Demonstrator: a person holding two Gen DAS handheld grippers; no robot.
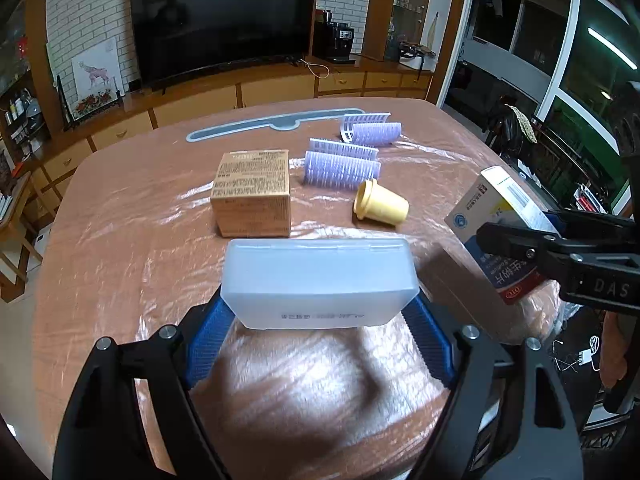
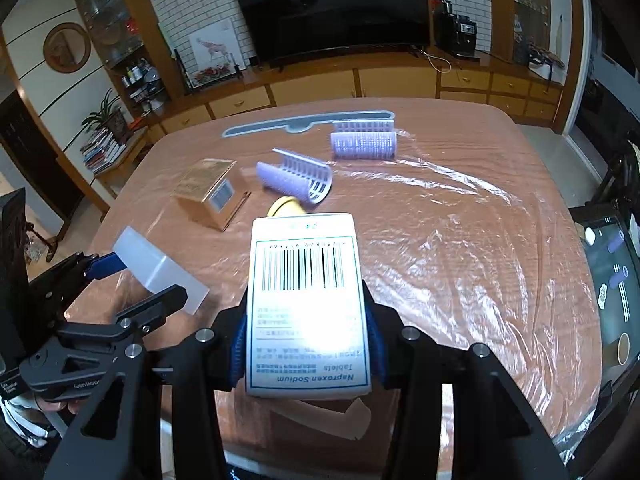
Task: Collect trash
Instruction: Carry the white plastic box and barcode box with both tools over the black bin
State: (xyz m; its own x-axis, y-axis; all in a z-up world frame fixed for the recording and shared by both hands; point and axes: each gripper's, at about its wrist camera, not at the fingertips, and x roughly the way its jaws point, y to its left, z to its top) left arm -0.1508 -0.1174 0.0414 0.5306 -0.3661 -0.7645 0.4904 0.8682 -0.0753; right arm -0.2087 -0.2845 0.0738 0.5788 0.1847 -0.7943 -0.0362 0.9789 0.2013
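Observation:
My left gripper is shut on a frosted plastic box, its blue pads pressed on the box's two short sides, and holds it above the table. The right wrist view shows this box at the left in the left gripper. My right gripper is shut on a white medicine box with a barcode, also held off the table. In the left wrist view the medicine box and the right gripper appear at the right.
On the plastic-covered table lie a brown carton, a yellow cup on its side, purple hair rollers and a long grey-blue strip. A brown cardboard piece sits below the medicine box.

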